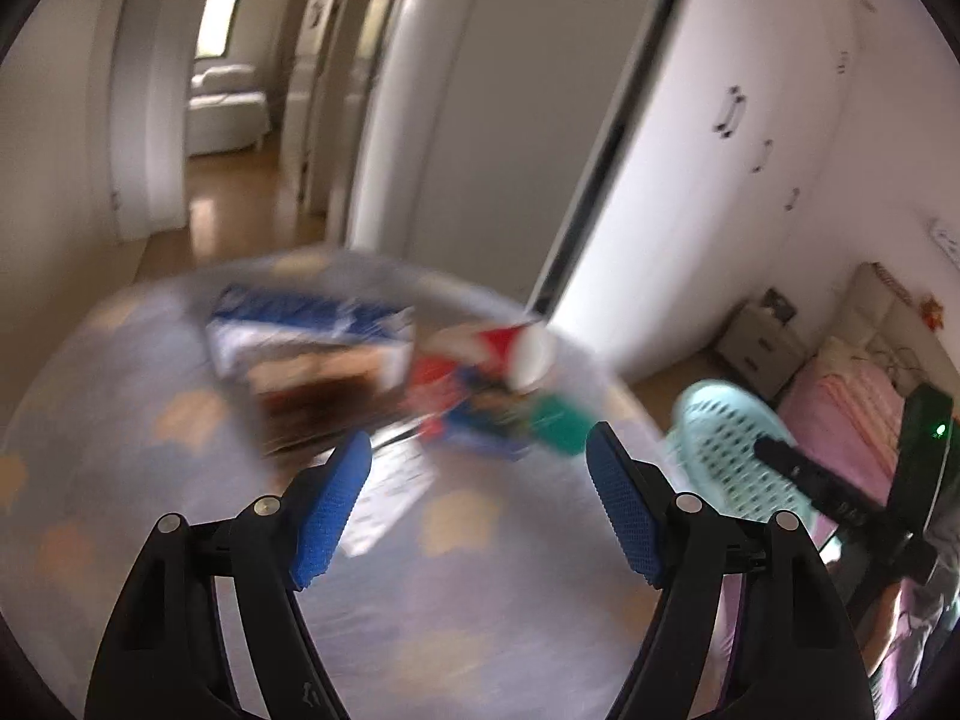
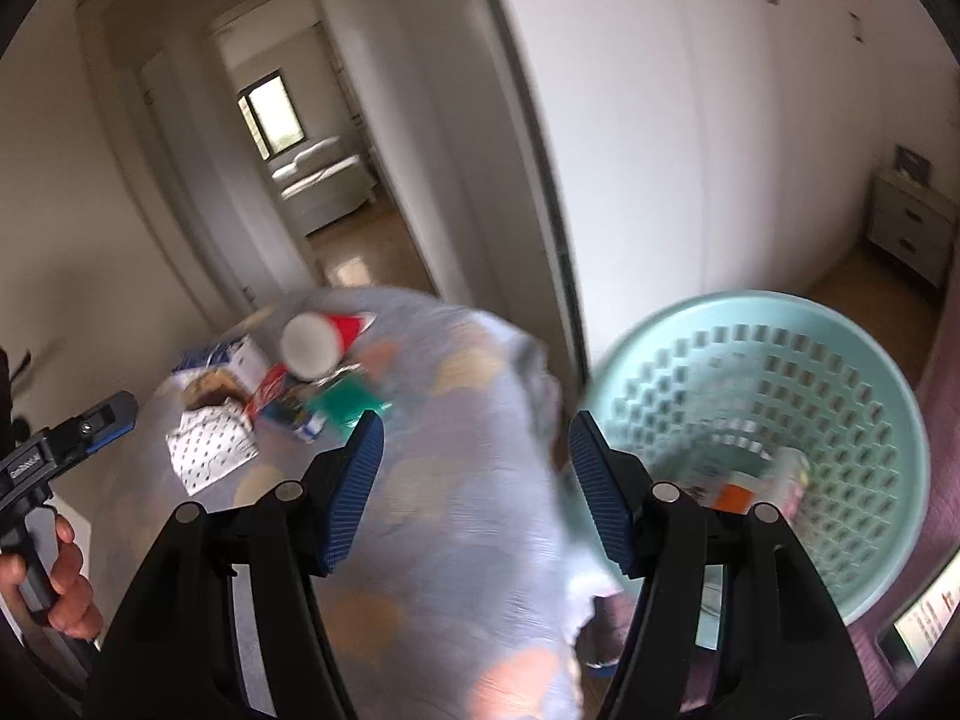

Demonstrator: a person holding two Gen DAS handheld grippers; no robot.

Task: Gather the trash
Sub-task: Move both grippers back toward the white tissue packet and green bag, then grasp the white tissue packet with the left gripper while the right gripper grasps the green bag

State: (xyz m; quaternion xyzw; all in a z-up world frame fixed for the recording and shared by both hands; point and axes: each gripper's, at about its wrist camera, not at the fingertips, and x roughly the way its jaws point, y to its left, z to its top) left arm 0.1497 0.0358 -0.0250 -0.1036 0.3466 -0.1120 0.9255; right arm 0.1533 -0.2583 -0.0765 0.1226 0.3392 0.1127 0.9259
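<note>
Left gripper (image 1: pixel 479 468): jaws spread wide, nothing between the blue pads (image 1: pixel 330 510), hanging above the patterned cloth (image 1: pixel 180 540) short of the trash pile. Right gripper (image 2: pixel 474 450): also wide apart and empty, sitting over the cloth's edge with the mint basket (image 2: pixel 840 372) just to its right. Trash is clustered on the far side of the cloth: red cup (image 1: pixel 516 348) lying on its side with the white base toward the camera, green item (image 1: pixel 561 423) just below it, blue-and-white box (image 1: pixel 312 324) to the left, white printed paper (image 1: pixel 390 498) nearest the left gripper, plus some colourful wrappers between that I can't resolve. The basket already holds a few pieces, an orange-labelled one (image 2: pixel 735 495) among them; rest unclear. Risks as I read them: both views are motion-blurred, so closing now would likely miss or clip an edge. The cup looks free to roll if nudged by one finger, and could push the green item or go off the cloth. The paper lies flat, so a pinch may grab cloth with it and drag the whole pile. The basket sits beside the cloth's edge, not on it as far as I can tell, so a drop released early lands on the cloth or floor. Left gripper shows at the left of the right view (image 2: pixel 90 420); the two could collide if both go for the pile.
</note>
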